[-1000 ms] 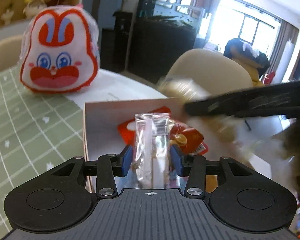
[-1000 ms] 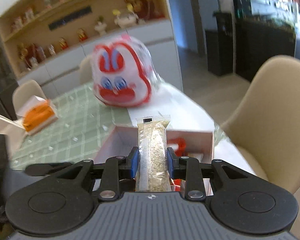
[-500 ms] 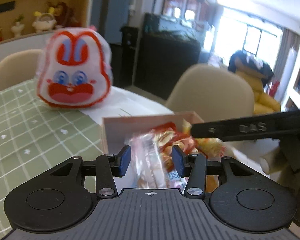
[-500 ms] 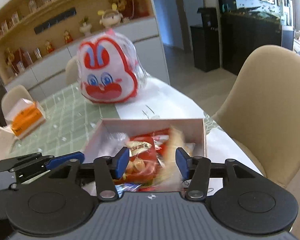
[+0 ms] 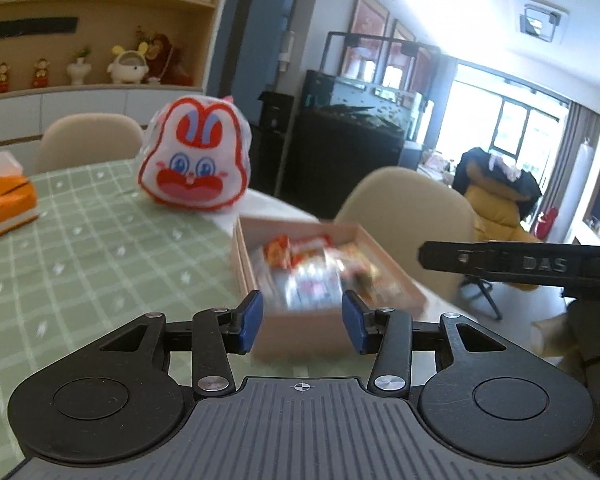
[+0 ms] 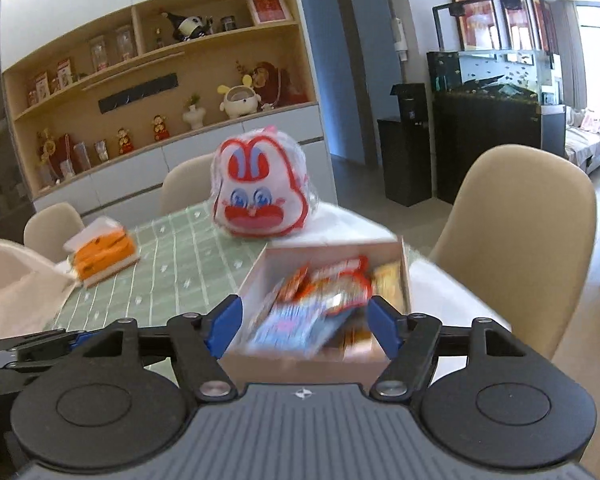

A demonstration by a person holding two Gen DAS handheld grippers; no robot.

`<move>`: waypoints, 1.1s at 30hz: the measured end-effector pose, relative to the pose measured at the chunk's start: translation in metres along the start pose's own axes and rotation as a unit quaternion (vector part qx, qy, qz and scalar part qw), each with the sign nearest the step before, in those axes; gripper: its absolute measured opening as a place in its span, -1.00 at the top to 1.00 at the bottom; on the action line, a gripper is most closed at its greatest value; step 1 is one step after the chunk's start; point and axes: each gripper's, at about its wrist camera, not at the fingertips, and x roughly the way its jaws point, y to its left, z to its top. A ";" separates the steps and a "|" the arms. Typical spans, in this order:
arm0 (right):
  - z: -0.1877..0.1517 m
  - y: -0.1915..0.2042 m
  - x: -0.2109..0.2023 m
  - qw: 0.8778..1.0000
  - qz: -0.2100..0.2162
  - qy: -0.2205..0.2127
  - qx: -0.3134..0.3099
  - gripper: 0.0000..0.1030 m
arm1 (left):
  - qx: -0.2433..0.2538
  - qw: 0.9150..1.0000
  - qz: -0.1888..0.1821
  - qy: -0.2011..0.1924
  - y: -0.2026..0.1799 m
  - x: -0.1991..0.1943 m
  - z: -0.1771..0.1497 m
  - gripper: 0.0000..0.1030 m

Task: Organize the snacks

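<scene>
A shallow cardboard box (image 5: 244, 264) (image 6: 256, 280) sits on the green checked tablecloth, filled with several snack packets (image 5: 308, 264) (image 6: 320, 296) in red, orange and clear wrappers, blurred by motion. My left gripper (image 5: 302, 322) hangs on the near side of the box with nothing between its blue pads, its jaws closing a little. My right gripper (image 6: 304, 326) is also held back from the box, its jaws opening and empty. The right gripper's black finger (image 5: 500, 264) crosses the right side of the left wrist view.
A white and red rabbit-face bag (image 5: 194, 166) (image 6: 262, 194) stands behind the box. An orange tissue pack (image 5: 4, 204) (image 6: 102, 254) lies at the left. Beige chairs (image 5: 408, 216) (image 6: 528, 232) ring the table. Shelves with figurines line the back wall.
Both grippers let go of their packets, a clear one on the left and a grain bar on the right, into the box. Both then drew back from it, and the right jaws spread wide.
</scene>
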 end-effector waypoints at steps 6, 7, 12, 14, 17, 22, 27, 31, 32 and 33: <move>-0.064 0.018 -0.040 1.000 0.004 0.013 0.009 -0.40 | 0.016 1.000 0.009 -0.005 -0.013 -0.051 -0.043 0.74; -0.071 0.022 -0.043 1.000 -0.001 0.013 0.011 -0.41 | 0.026 0.999 0.025 -0.006 -0.017 -0.057 -0.047 0.74; -0.093 0.032 -0.052 0.999 -0.006 0.030 0.008 -0.41 | 0.044 0.997 0.068 -0.006 -0.029 -0.068 -0.063 0.74; -0.097 0.036 -0.053 0.999 -0.011 0.035 -0.001 -0.41 | 0.040 0.998 0.056 0.001 -0.029 -0.068 -0.066 0.74; -0.101 0.037 -0.051 0.999 -0.011 0.045 -0.002 -0.41 | 0.031 0.998 0.043 0.016 -0.030 -0.066 -0.068 0.74; -0.105 0.040 -0.049 0.998 -0.012 0.056 -0.009 -0.41 | 0.031 0.998 0.042 0.016 -0.033 -0.065 -0.069 0.74; -0.106 0.039 -0.048 0.998 -0.010 0.060 -0.009 -0.41 | 0.031 0.998 0.043 0.021 -0.033 -0.063 -0.070 0.74; -0.106 0.037 -0.048 0.998 -0.012 0.061 -0.007 -0.41 | 0.033 0.998 0.046 0.026 -0.033 -0.061 -0.070 0.73; -0.106 0.036 -0.048 0.998 -0.012 0.061 -0.007 -0.41 | 0.033 0.998 0.046 0.027 -0.033 -0.060 -0.070 0.73; -0.106 0.036 -0.048 0.998 -0.012 0.062 -0.007 -0.41 | 0.032 0.998 0.046 0.029 -0.033 -0.060 -0.070 0.73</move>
